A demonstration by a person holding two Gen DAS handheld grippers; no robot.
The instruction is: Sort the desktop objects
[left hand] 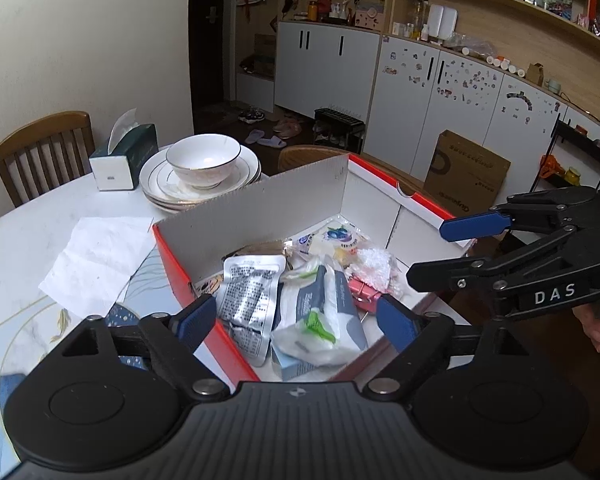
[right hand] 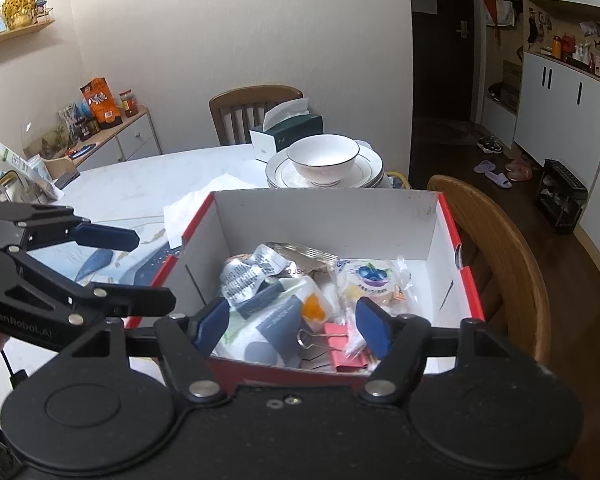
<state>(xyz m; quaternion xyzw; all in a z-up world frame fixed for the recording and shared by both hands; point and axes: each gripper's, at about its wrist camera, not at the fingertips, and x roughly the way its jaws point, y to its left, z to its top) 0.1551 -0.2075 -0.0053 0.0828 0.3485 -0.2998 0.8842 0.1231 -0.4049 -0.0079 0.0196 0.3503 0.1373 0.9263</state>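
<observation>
A red-and-white cardboard box stands on the table and holds several small items. Among them are a silver foil sachet, a tissue pack, a pink binder clip and a blueberry snack packet. My left gripper hangs open above the box's near left corner, nothing between its fingers. Over the box's near edge my right gripper is open too, and empty.
A white bowl sits on stacked plates behind the box, beside a green tissue box. A paper sheet lies left of the box. A wooden chair stands against the box's right side, another at the far table edge.
</observation>
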